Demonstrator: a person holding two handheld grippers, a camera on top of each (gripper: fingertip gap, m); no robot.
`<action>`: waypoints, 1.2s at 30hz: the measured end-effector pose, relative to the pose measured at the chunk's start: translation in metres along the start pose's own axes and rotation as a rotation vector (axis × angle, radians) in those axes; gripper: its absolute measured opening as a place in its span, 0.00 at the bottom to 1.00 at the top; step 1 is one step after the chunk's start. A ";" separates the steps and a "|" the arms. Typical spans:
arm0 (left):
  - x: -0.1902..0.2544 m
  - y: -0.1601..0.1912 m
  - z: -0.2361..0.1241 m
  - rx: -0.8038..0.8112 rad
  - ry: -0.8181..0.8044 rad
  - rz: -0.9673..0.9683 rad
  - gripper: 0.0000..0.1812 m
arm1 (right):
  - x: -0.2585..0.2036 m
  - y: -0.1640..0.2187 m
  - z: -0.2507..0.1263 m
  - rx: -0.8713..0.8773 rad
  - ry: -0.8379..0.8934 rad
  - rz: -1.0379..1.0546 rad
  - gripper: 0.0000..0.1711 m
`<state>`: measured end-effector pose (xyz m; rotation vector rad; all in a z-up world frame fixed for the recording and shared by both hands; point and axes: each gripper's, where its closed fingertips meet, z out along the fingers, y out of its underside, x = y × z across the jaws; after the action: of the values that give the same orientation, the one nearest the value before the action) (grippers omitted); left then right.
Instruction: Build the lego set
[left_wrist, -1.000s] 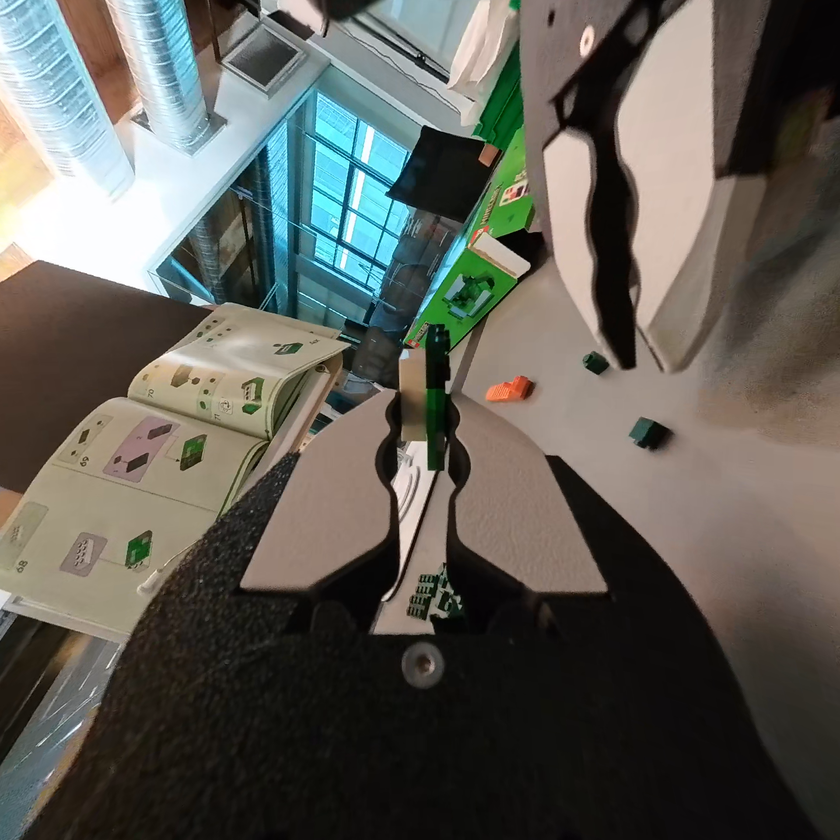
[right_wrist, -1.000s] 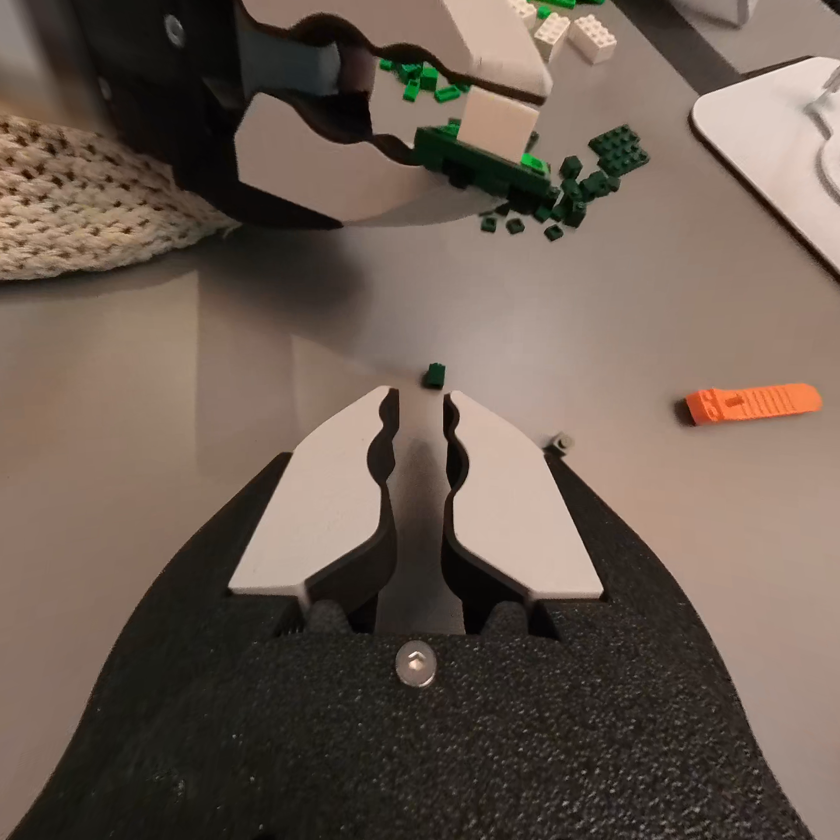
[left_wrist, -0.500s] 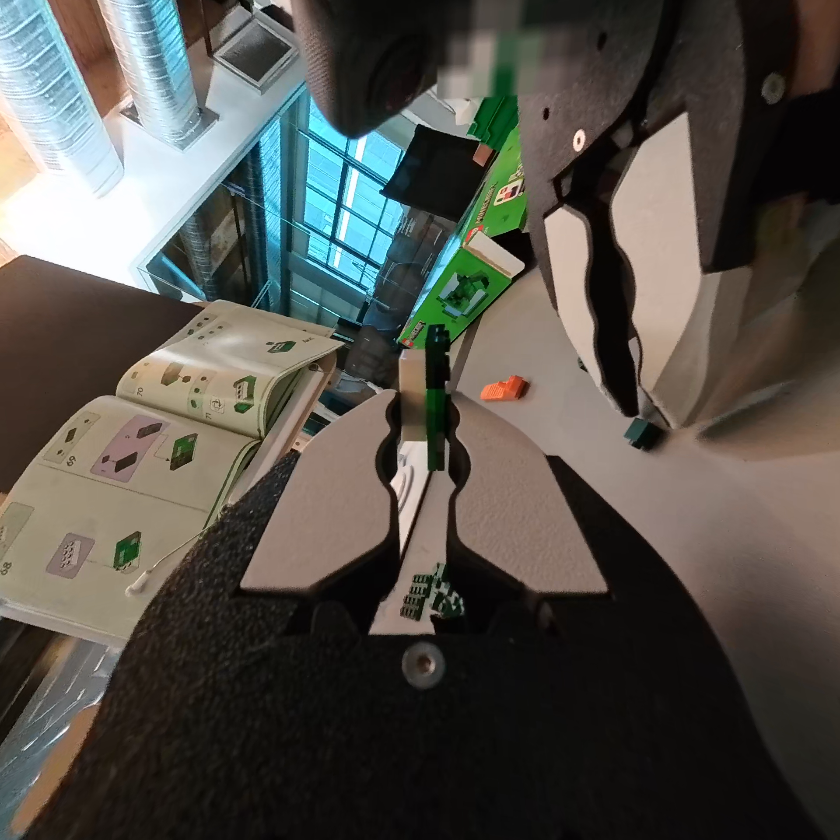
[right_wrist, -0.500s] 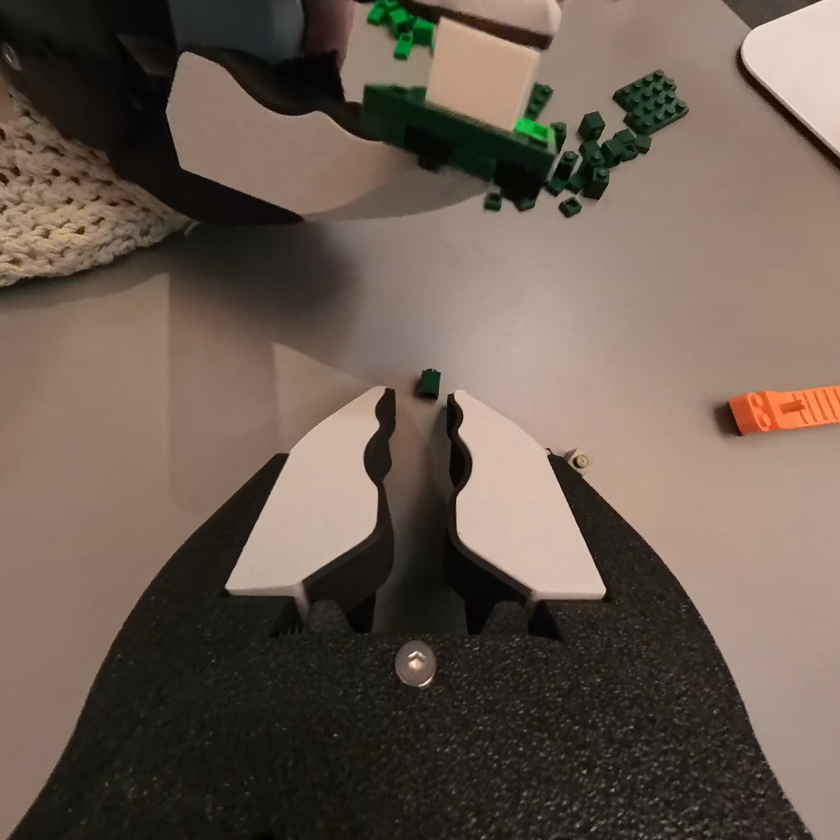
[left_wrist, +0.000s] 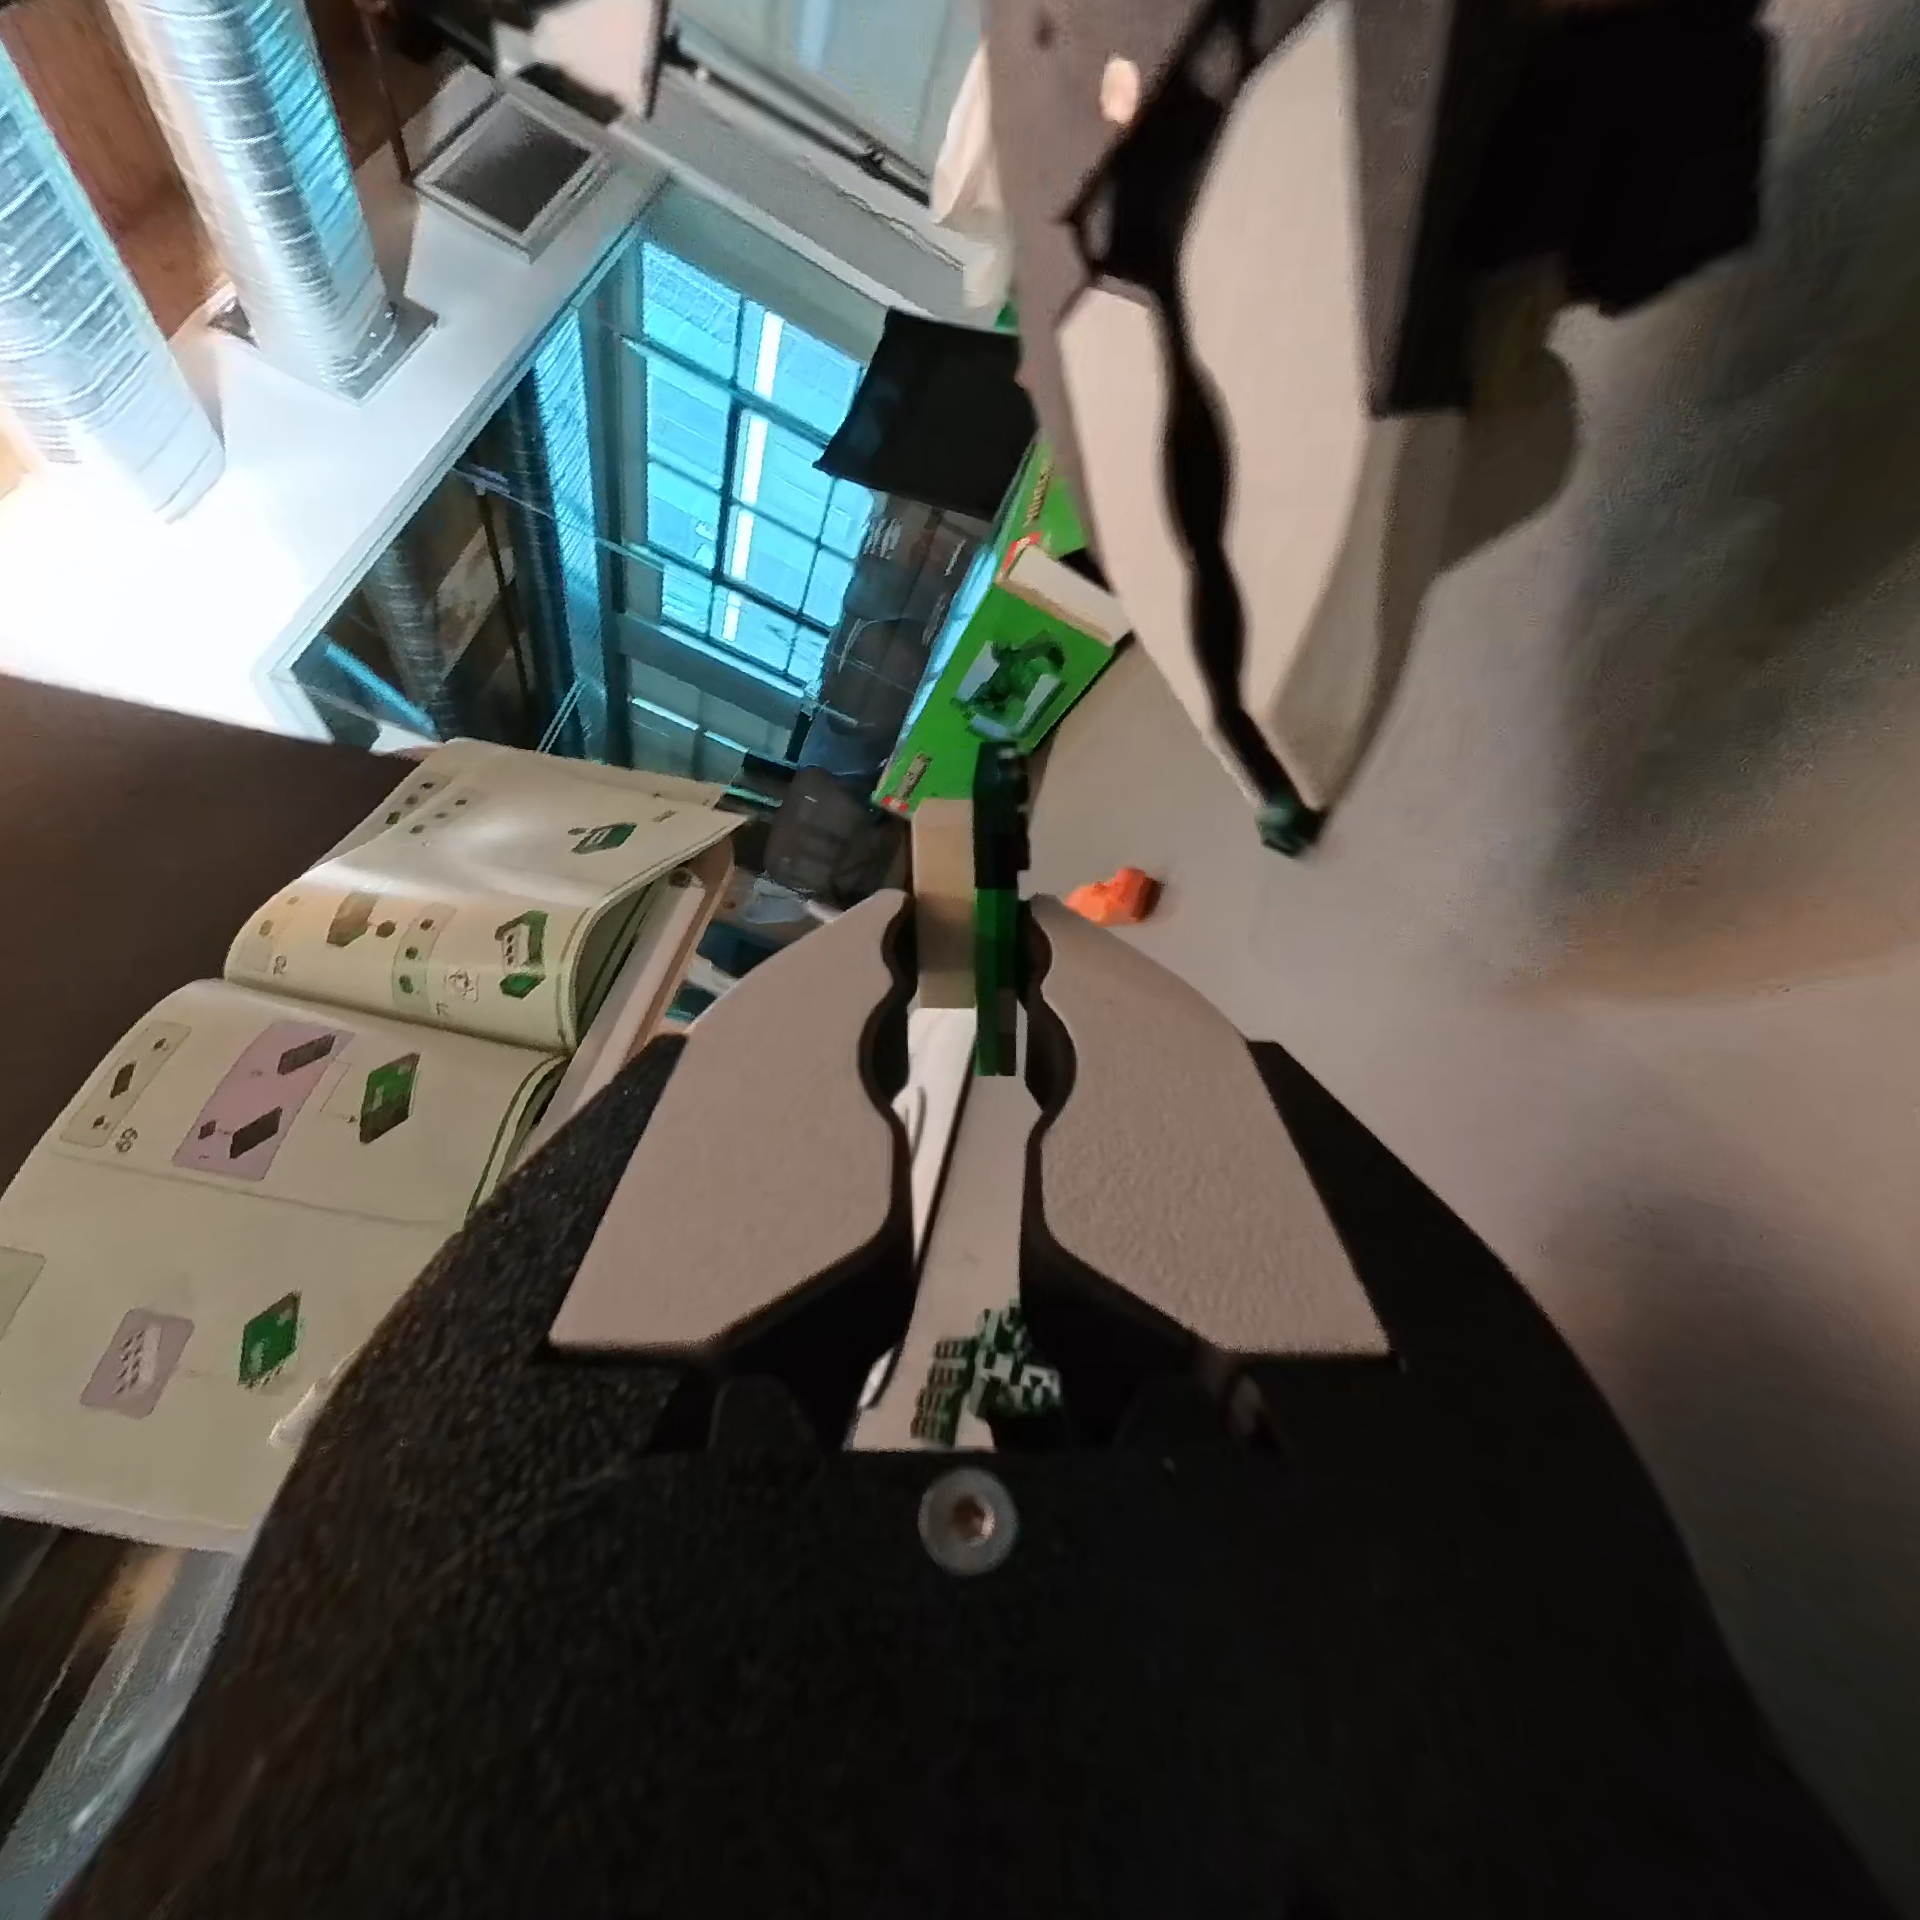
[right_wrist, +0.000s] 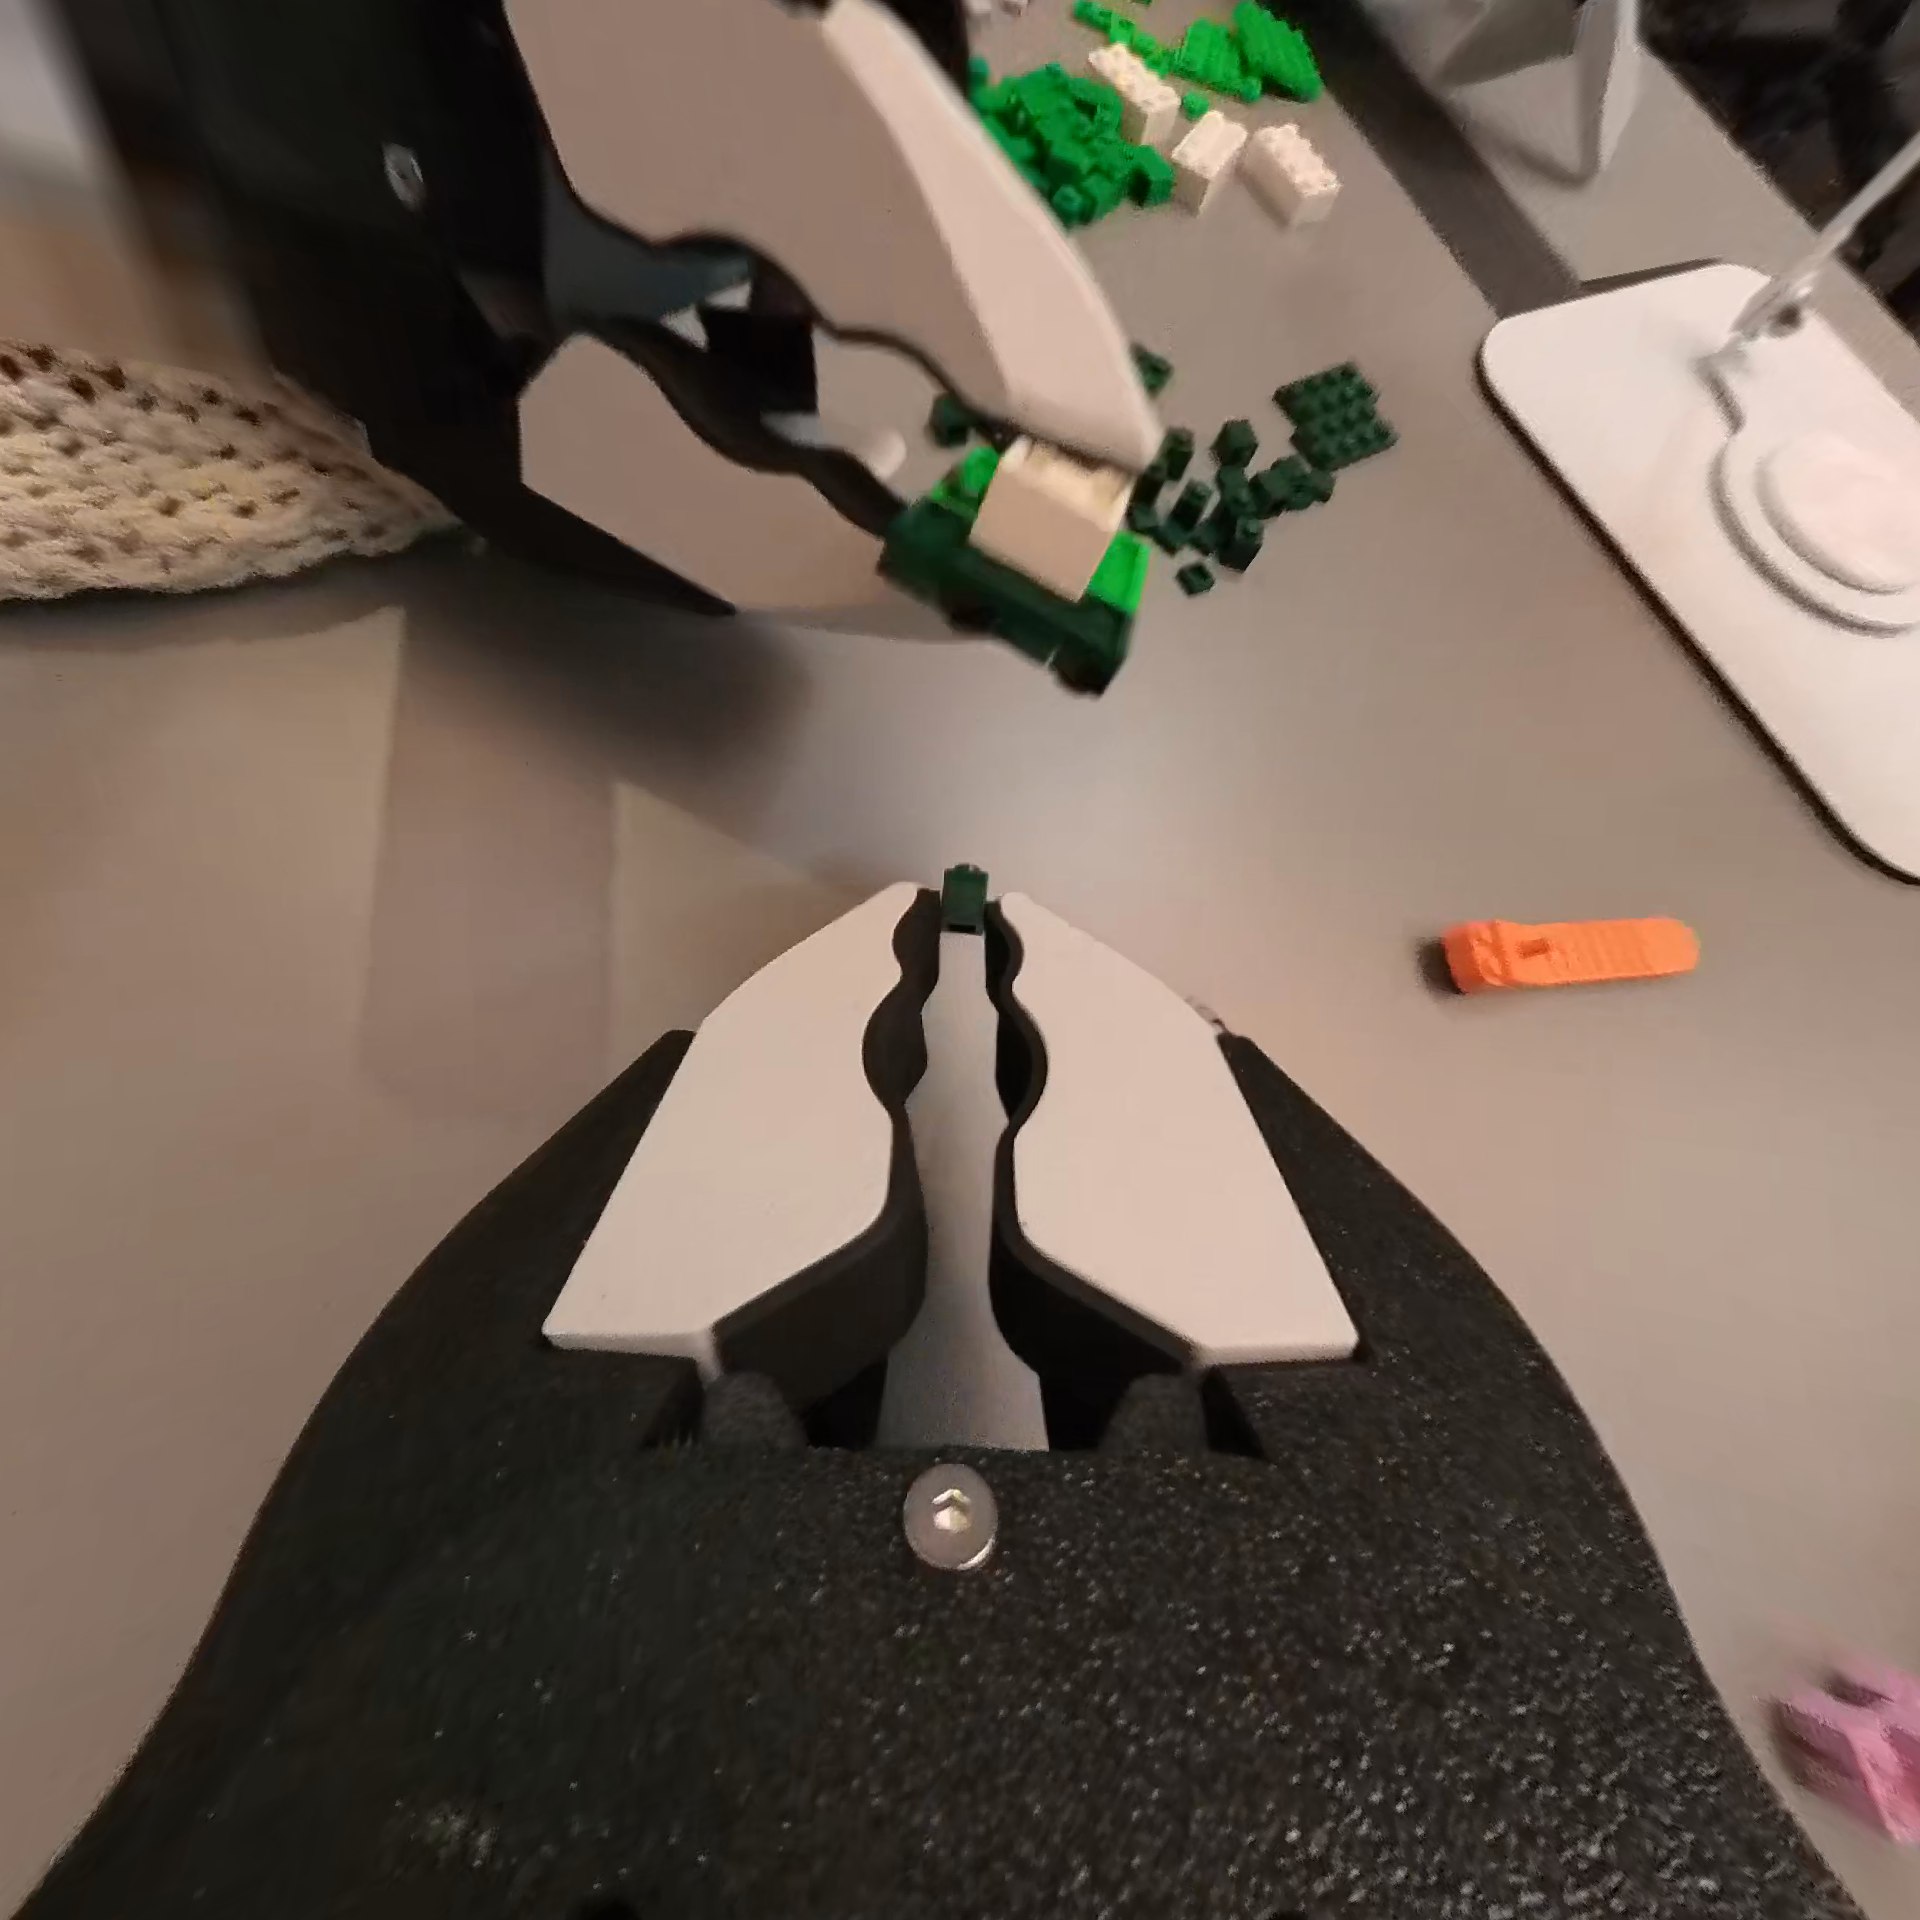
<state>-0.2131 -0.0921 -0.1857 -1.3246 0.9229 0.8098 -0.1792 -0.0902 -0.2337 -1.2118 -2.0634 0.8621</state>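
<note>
My left gripper (left_wrist: 971, 935) is shut on a small lego assembly (left_wrist: 982, 914), a white block on green plates. It also shows in the right wrist view (right_wrist: 1029, 540), held above the grey table. My right gripper (right_wrist: 961, 909) is shut on a tiny dark green brick (right_wrist: 962, 896) at its fingertips, lifted off the table. In the left wrist view the right gripper (left_wrist: 1288, 800) hangs at the upper right with that brick (left_wrist: 1286, 826) at its tips.
An orange brick separator (right_wrist: 1569, 954) lies right of my right gripper. Piles of green and white bricks (right_wrist: 1143, 135) and dark green bricks (right_wrist: 1268, 468) lie behind. A white stand base (right_wrist: 1714, 499) is far right. An open instruction booklet (left_wrist: 312, 1091) and green box (left_wrist: 987, 686) stand by.
My right gripper moved onto the tiny dark green brick, closed on it and lifted it. The left gripper tilted and shifted the assembly lower and nearer.
</note>
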 end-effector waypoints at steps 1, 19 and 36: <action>0.005 -0.003 0.001 0.010 0.022 0.015 0.09 | 0.001 -0.001 -0.006 0.001 0.002 -0.001 0.05; 0.039 -0.010 0.006 0.008 0.155 0.167 0.09 | -0.009 -0.010 -0.027 0.065 -0.024 0.011 0.05; 0.046 -0.009 0.011 -0.055 0.143 0.319 0.10 | 0.006 -0.013 -0.029 0.075 -0.187 0.477 0.04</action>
<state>-0.1847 -0.0836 -0.2228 -1.3128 1.2538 0.9992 -0.1663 -0.0832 -0.2046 -1.6688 -1.8846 1.3004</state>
